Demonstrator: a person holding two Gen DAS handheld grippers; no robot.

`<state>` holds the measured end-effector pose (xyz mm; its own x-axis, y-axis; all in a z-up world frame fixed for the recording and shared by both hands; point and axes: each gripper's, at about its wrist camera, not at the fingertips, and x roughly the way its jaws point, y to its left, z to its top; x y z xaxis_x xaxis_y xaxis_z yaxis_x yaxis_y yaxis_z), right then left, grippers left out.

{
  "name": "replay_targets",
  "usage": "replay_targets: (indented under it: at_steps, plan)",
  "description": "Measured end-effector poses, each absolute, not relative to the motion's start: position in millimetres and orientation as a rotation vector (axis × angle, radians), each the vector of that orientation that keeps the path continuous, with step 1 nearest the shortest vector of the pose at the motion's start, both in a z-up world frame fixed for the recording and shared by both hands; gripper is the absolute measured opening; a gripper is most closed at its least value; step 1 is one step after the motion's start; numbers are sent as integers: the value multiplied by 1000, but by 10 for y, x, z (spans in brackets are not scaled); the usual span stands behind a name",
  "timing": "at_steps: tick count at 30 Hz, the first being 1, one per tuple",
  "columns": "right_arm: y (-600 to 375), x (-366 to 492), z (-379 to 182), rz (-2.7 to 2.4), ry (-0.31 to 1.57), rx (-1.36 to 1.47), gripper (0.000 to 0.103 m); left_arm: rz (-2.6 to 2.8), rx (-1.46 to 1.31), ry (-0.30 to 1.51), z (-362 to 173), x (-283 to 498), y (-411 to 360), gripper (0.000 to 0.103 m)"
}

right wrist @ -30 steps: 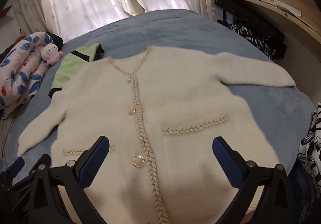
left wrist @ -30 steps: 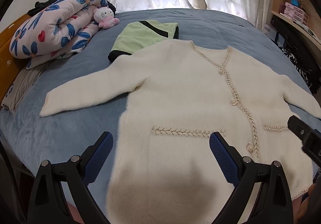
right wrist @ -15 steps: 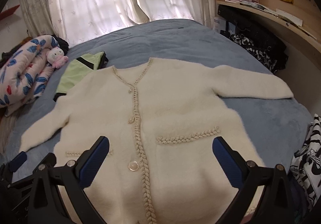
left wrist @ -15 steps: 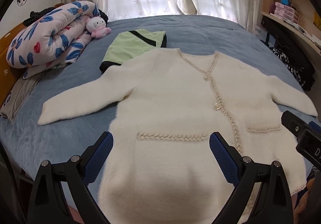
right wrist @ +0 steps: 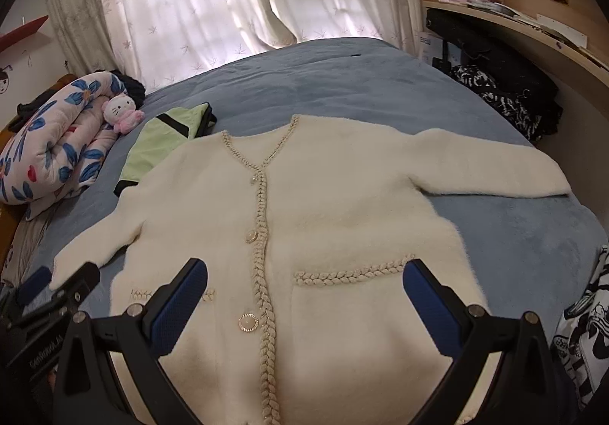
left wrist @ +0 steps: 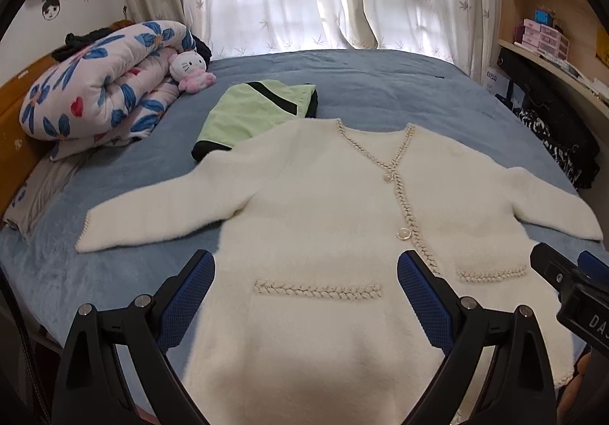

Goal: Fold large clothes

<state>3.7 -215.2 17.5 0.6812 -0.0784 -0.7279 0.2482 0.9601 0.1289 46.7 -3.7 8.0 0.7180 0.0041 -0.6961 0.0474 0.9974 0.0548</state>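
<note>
A fluffy cream cardigan (left wrist: pixel 327 219) (right wrist: pixel 342 204) with braided trim and pearl buttons lies flat, front up, on the blue bed (left wrist: pixel 380 82), both sleeves spread out. My left gripper (left wrist: pixel 306 289) hovers open above the cardigan's lower left, over the left pocket braid, with nothing between its fingers. My right gripper (right wrist: pixel 304 297) hangs open above the lower right, over the button band and the right pocket. Each gripper shows at the edge of the other's view. The hem lies partly hidden beneath the fingers.
A folded green garment with black trim (left wrist: pixel 259 112) lies just beyond the left shoulder. A rolled floral quilt (left wrist: pixel 99 78) and a pink plush toy (left wrist: pixel 192 71) sit far left. Curtains hang behind; shelves and dark clothes (right wrist: pixel 506 97) stand at the right.
Both grippers have drawn back and tilted up: the cardigan sits lower and smaller in both views, and more of the curtains shows. The cardigan has not moved.
</note>
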Motion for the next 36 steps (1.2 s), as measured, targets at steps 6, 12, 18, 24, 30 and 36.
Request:
replay_targets:
  at_steps: [6, 12, 18, 24, 30, 36]
  plan:
    - [-2179, 67, 204, -168, 784, 191, 103, -27, 65, 770, 126, 539, -54, 96]
    - [-2167, 138, 307, -139, 757, 146, 103, -39, 58, 769, 197, 603, -88, 96]
    - [-2075, 202, 421, -117, 719, 93, 103, -51, 62, 783, 260, 692, -42, 96]
    - [-1969, 258, 564, -92, 681, 59, 103, -46, 38, 776, 347, 760, 103, 96]
    - [-1872, 318, 687, -80, 650, 43, 103, -54, 15, 761, 411, 781, 249, 96]
    - [-1722, 347, 789, -71, 618, 14, 103, -47, -24, 763, 436, 829, 449, 96]
